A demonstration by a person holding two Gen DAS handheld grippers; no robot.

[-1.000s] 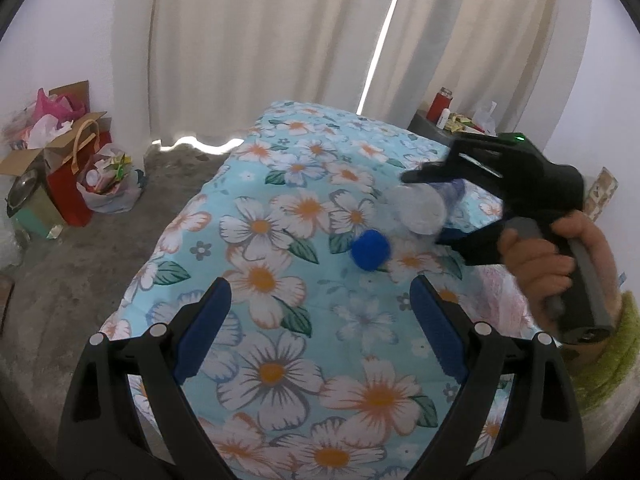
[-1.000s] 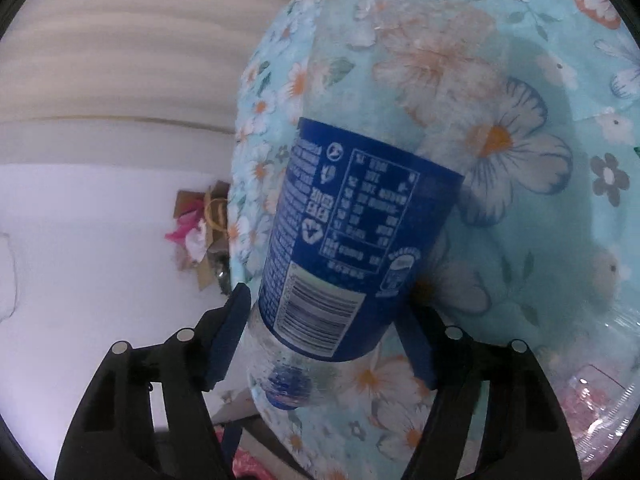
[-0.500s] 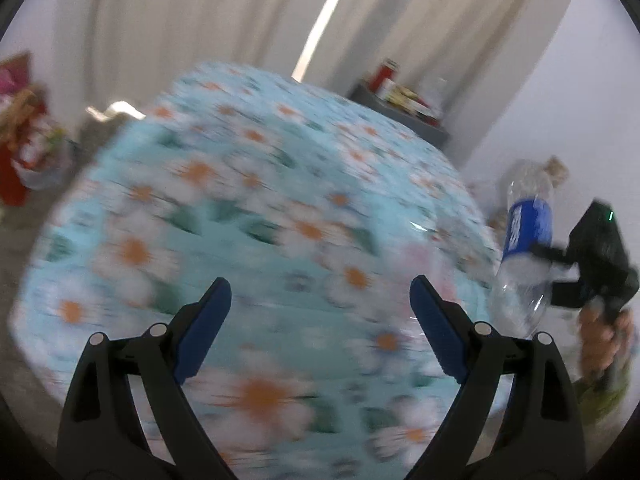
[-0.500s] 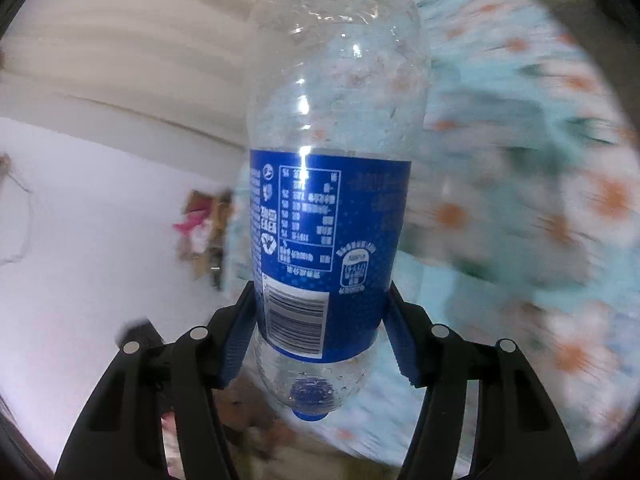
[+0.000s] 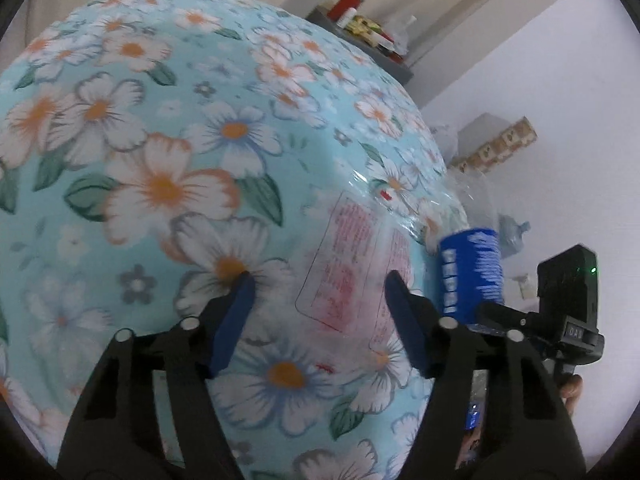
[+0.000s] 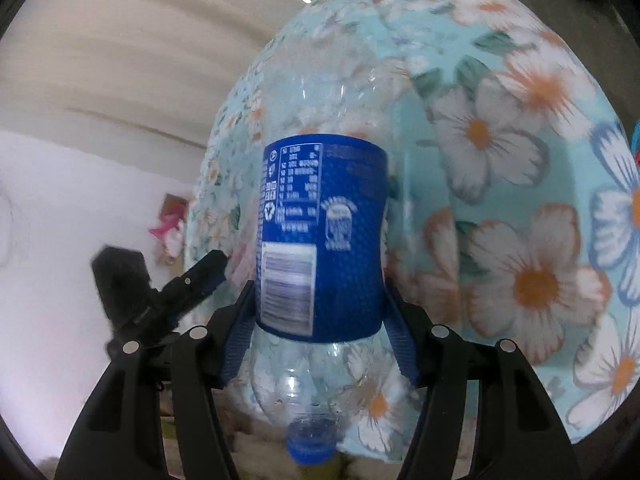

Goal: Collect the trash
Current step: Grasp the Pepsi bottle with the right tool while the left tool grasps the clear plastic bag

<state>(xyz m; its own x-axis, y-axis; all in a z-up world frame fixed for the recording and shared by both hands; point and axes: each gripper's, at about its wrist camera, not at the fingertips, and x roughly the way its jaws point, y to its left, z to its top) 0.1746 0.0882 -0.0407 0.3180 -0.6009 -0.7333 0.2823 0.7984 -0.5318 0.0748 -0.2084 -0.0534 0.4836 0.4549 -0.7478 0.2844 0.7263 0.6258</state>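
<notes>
Right wrist view: right gripper (image 6: 318, 330) pinches empty clear plastic bottle with blue label (image 6: 322, 240) mid-body; light, crushable. Left gripper (image 5: 320, 320) closing over thin clear printed plastic wrapper (image 5: 352, 276), flimsy, slippery.

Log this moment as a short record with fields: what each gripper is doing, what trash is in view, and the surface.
right gripper: shut on the plastic bottle, pads on its blue label, cap end nearest the camera
left gripper: jaws closing around the clear plastic wrapper, not yet pressing it
wrapper: transparent, red print, lying on the bedspread
bedspread: light blue with white and orange flowers
background: shelf with a red jar by the curtain
</notes>
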